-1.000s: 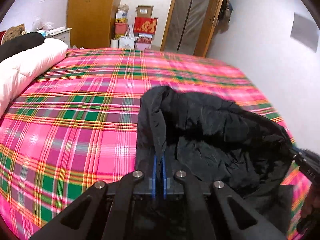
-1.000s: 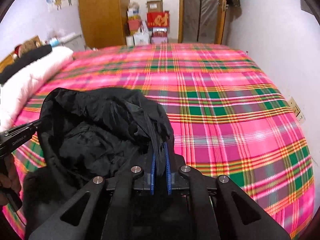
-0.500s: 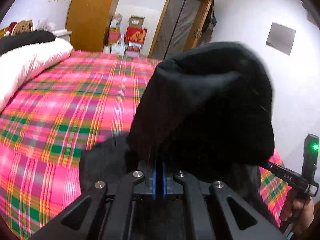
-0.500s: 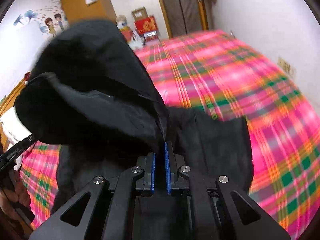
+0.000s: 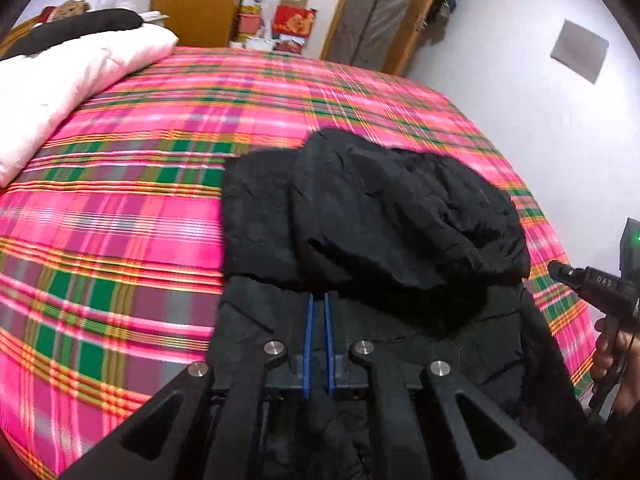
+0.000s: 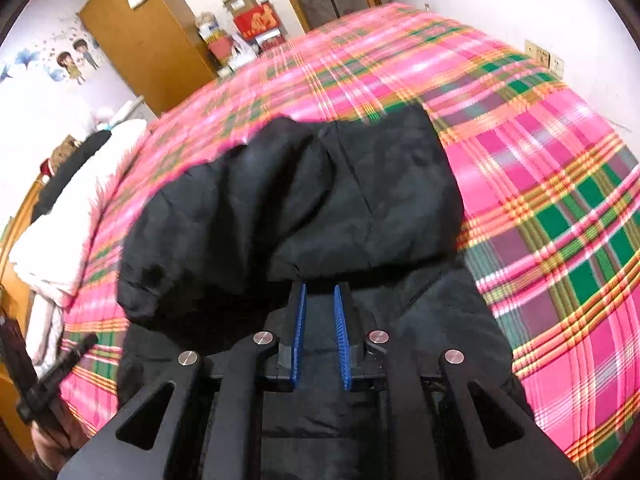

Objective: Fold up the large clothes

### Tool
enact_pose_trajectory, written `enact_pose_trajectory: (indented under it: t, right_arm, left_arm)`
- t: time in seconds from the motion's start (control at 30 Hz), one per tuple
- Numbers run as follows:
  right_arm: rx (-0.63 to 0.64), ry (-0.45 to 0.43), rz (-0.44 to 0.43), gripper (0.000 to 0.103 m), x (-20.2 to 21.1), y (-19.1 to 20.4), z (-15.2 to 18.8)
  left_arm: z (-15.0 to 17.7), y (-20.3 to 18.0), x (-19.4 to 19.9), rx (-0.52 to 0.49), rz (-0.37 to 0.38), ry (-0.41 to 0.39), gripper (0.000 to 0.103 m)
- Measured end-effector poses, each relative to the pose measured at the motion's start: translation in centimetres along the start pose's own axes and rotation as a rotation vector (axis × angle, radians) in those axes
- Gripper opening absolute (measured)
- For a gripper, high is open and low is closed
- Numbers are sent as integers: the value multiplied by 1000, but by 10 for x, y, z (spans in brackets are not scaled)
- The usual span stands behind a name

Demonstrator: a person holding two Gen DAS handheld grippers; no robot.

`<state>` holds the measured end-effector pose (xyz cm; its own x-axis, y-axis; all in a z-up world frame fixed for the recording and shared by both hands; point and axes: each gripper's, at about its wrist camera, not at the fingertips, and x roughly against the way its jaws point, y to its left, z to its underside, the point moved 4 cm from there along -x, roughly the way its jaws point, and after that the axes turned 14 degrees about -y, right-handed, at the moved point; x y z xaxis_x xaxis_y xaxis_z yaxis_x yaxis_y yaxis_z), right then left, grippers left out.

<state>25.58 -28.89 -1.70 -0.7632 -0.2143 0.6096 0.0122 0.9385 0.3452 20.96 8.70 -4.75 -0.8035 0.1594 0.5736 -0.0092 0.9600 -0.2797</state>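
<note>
Two grippers hover over a black coat (image 5: 400, 216) folded on the bed (image 5: 120, 220): left (image 5: 318, 300) pinched shut, empty; right (image 6: 320, 292) just parting, empty. Soft, bulky, slippery; best gripped at hem corners.

— Bright in here, even indoor light; the white wall (image 5: 520, 92) nearly washes out, and so does the pillow (image 5: 68, 80).

— The plaid bedspread (image 6: 560, 184) smears with motion blur, worst in the right view. The black coat (image 5: 400, 216) swallows detail, barely a fold showing.

— Fisheye bends everything; the bed bulges and dark corners ring both views.
</note>
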Motion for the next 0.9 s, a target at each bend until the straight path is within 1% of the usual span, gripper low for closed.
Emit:
enact_pose_trajectory:
  t: [0.1,0.2,0.27,0.3,0.37,0.4,0.47,0.5,0.57,0.63,0.73,0.83,0.9]
  right_arm:
    - [42,-28,-42,16,-6,28,-21]
    - [99,-56,-74,16,-24,57,-41]
    - [124,-47,-99,16,-39,70,-43]
    - [140,-23,-107,16,-50,76,-37]
    - [176,53,-68,16,-75,76,-11]
    - [187,82,-53,16,-83,73,1]
    - [197,163,2,16,-105,54,38]
    - [181,183,12,16,-111,45,49]
    - [104,194,-5,17,-120,22,71]
    - [82,169,-27,17,-121,16,76]
    - [112,172,-12,18,-121,21,74]
    - [115,170,3,21,-106,27,68]
    - [123,139,6,22,-88,32,59]
  left_arm:
    - [-27,-9,-1,14,40,-41,6]
    - [-58,-31,-22,-24,79,-75,6]
    - [-69,-47,-41,-55,100,-83,6]
    - [-68,-53,-50,-63,111,-75,6]
    - [-58,-64,-72,-76,142,-39,6]
    - [-49,-66,-83,-84,139,-9,6]
    - [-24,-66,-105,-104,129,57,6]
    - [-11,-64,-115,-109,120,87,6]
    - [13,-56,-131,-101,102,141,6]
    - [27,-50,-136,-86,111,137,6]
    - [31,-47,-131,-78,113,136,6]
    - [31,-44,-119,-68,104,158,6]
    - [29,-39,-103,-54,96,145,6]
